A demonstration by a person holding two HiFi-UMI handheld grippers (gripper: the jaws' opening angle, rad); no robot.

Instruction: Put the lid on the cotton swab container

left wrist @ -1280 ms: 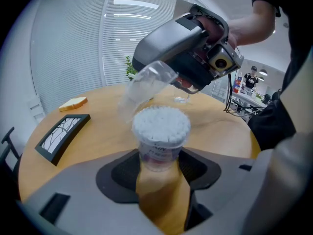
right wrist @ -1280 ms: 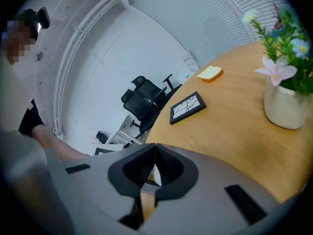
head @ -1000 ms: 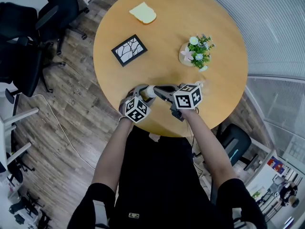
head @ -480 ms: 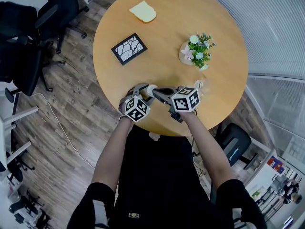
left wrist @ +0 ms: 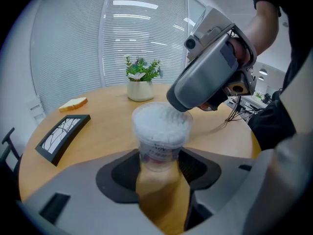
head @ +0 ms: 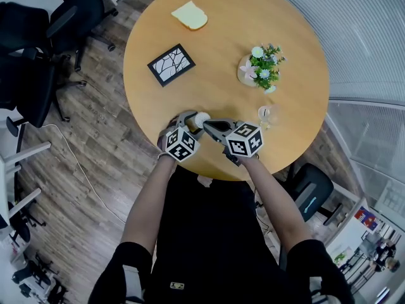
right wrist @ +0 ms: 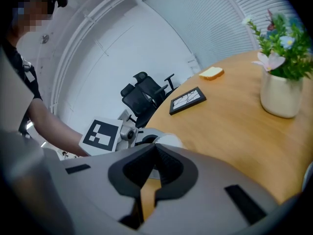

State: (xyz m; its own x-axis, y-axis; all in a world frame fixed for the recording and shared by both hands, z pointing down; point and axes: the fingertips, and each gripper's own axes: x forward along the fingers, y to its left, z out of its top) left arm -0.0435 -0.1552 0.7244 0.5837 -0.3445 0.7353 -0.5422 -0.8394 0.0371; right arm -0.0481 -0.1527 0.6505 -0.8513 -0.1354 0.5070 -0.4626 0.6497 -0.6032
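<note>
Holding cotton swab container [left wrist: 161, 131] near the tabletop [left wrist: 107, 126] edge, left gripper [left wrist: 159, 163] jaws clamped on its lower body; right gripper [right wrist: 155, 147] jaws pinched together at its top. Likely hazard: off-centre push, tilted container, spilled contents, crooked lid.

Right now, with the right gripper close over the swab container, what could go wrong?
1. The right gripper looks shut with nothing visible between its jaws, while a clear piece, possibly the lid, lies on the table to its right. The lid may get left behind.
2. The left gripper grips the container only low down, near the table's edge. A sideways nudge at its top could tip it.
</note>
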